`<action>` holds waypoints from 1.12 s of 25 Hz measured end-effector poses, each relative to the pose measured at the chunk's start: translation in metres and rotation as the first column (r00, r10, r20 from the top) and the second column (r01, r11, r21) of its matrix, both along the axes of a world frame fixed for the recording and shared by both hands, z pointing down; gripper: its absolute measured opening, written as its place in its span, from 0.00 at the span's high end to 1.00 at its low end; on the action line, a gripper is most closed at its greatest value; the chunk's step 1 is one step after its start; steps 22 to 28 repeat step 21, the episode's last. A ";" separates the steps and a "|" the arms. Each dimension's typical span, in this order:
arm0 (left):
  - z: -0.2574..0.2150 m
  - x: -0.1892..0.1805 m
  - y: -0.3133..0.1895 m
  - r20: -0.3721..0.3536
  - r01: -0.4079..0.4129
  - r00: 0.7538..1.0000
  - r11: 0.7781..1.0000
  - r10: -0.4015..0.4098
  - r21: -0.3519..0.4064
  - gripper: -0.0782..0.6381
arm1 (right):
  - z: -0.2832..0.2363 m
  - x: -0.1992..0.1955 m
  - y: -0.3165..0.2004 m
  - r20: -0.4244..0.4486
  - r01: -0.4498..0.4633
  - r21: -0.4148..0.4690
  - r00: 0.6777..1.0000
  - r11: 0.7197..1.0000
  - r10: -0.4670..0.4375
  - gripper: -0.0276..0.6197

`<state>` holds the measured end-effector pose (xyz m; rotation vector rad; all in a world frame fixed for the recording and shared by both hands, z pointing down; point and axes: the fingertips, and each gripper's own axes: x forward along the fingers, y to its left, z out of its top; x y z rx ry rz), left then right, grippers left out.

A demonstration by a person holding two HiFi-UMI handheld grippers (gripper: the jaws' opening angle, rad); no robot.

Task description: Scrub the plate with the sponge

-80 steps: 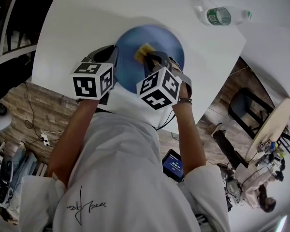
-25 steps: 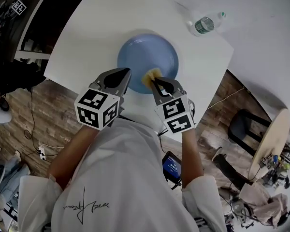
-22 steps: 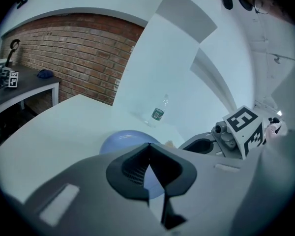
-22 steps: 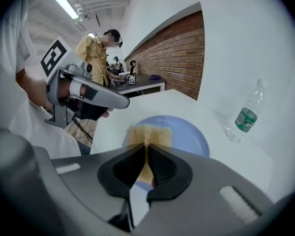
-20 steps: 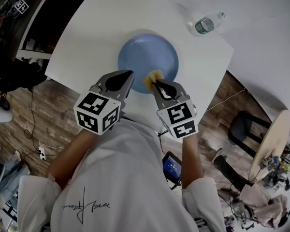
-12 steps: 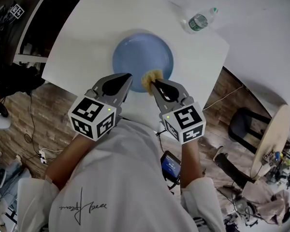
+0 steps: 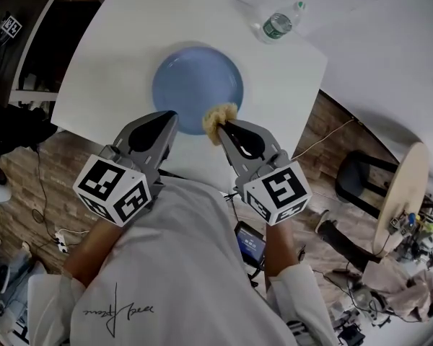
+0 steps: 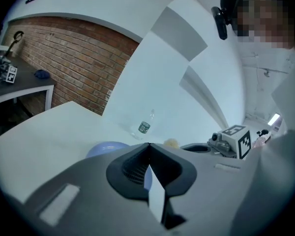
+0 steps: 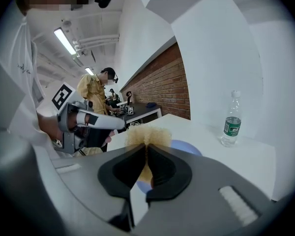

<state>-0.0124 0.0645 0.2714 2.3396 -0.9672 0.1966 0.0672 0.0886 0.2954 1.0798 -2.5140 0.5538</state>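
The left hand-held gripper (image 7: 167, 117) is clenched empty; the right hand-held gripper (image 7: 222, 126) grasps the sponge (image 7: 220, 112), likely soft and light, by its near end. It sits at five o'clock of the plate (image 7: 195, 85), which is probably stiff, slick and breakable, flat on the worktop (image 7: 115, 42).

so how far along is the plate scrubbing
Done: the sponge is picked up, clamped in the right hand-held gripper. In hand: it sits at the blue plate's near rim. Remaining: can't tell; the plate shows no dirt or suds. The left hand-held gripper is shut, empty.
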 end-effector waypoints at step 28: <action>0.017 -0.016 0.013 0.083 -0.002 0.997 1.000 0.003 -0.005 0.87 | 0.009 -0.006 0.017 -0.081 0.031 0.068 0.996 0.997 -0.025 0.92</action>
